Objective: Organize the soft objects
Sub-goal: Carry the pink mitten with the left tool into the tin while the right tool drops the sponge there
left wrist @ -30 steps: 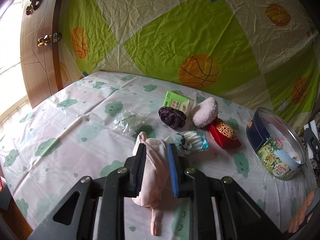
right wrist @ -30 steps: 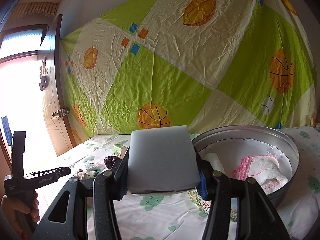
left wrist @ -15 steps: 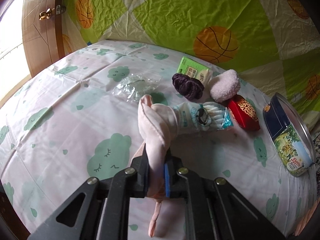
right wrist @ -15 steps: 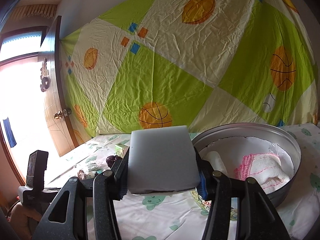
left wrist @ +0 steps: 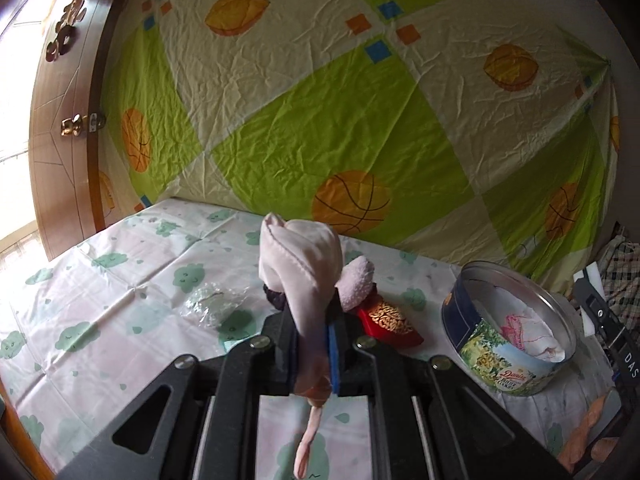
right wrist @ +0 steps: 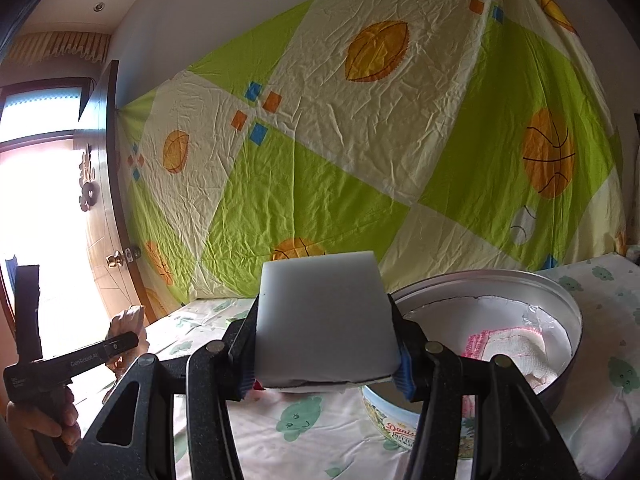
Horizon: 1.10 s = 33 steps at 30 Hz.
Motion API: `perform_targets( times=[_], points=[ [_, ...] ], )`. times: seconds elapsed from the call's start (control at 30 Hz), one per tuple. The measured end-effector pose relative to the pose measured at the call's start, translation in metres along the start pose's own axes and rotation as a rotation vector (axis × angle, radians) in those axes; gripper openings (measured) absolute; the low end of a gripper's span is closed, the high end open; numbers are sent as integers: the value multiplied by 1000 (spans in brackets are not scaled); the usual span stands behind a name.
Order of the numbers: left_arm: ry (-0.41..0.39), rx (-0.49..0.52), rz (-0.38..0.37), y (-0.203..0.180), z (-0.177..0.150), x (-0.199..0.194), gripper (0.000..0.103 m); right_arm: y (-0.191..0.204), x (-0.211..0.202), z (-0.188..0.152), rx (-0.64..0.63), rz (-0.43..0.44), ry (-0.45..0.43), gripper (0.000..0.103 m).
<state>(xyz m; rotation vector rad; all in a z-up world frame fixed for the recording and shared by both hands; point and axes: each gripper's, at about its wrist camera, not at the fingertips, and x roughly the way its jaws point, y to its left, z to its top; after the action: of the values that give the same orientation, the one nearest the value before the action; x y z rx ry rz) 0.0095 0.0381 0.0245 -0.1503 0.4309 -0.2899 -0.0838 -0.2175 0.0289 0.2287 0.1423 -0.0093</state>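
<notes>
My left gripper (left wrist: pixel 314 346) is shut on a pale pink cloth toy (left wrist: pixel 302 268) and holds it up above the bed; a thin strip of it hangs below. My right gripper (right wrist: pixel 324 344) is shut on a white foam sponge (right wrist: pixel 324 320), held just left of the round cookie tin (right wrist: pixel 560 308). The tin (left wrist: pixel 500 356) stands on the bed at the right and holds a white and pink cloth (right wrist: pixel 508 348). Behind the toy lie a fluffy pink puff (left wrist: pixel 358 284), a dark purple scrunchie (left wrist: pixel 274 298) and a red and gold pouch (left wrist: pixel 390 322).
A crumpled clear plastic wrapper (left wrist: pixel 210 302) lies on the cloud-print sheet (left wrist: pixel 100 320). A green and cream sheet (left wrist: pixel 340 120) hangs behind the bed. A wooden door (left wrist: pixel 64 128) stands at the left. The left gripper's handle (right wrist: pixel 68 364) shows in the right wrist view.
My left gripper closed on the pink cloth toy and lifted it off the bed. The right gripper with the sponge has barely moved.
</notes>
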Motion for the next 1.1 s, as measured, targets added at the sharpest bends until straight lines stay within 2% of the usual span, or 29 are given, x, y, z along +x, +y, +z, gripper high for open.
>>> perform_targets(
  times=[0.27, 0.5, 0.63, 0.77, 0.97, 1.1],
  points=[
    [-41, 114, -199, -101, 11, 17, 9, -33, -14, 13, -8, -81, -61, 55],
    [-6, 209, -304, -185, -8, 45, 9, -84, -26, 28, -16, -248, -102, 55],
    [26, 232, -325, -222, -17, 65, 9, -115, -20, 35, 2, -314, -78, 55],
    [67, 249, -311, -247, -27, 84, 9, -137, -7, 36, 12, -360, -22, 55],
    [133, 266, -279, -264, -39, 108, 9, -158, 19, 32, 22, -388, 83, 55],
    [145, 281, -255, -270, -43, 117, 10, -167, 36, 29, 24, -384, 154, 57]
  ],
)
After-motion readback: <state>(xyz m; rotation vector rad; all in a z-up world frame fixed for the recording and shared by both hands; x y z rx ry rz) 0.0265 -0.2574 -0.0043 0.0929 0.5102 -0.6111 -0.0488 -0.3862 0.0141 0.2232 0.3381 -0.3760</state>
